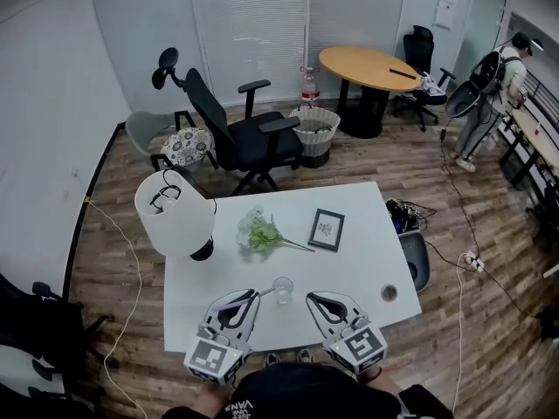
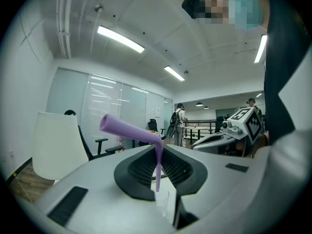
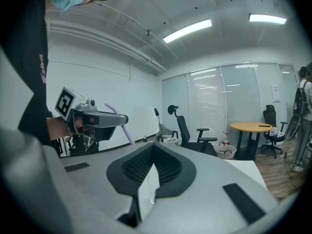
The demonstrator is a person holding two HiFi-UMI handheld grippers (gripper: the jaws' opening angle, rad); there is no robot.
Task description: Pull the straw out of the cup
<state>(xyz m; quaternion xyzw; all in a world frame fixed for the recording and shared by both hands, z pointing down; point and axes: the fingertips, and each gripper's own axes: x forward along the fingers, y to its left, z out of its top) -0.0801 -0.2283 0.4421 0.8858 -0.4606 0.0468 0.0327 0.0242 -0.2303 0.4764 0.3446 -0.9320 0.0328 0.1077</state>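
My head camera looks steeply down from above onto the white rectangular table, with my left gripper and right gripper at the picture's lower edge. Each gripper camera rides low and close, looking almost level along its own jaws. All three views share the small clear glass cup. Each gripper view catches the other gripper, and both see the purple bent plastic straw.

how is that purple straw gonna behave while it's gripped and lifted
The straw looks thin and hollow, so it is probably very light and easily crushed. It is bent at its elbow, so the upper part may flop or swing. Its smooth surface could slip in the left tool, which pinches it.
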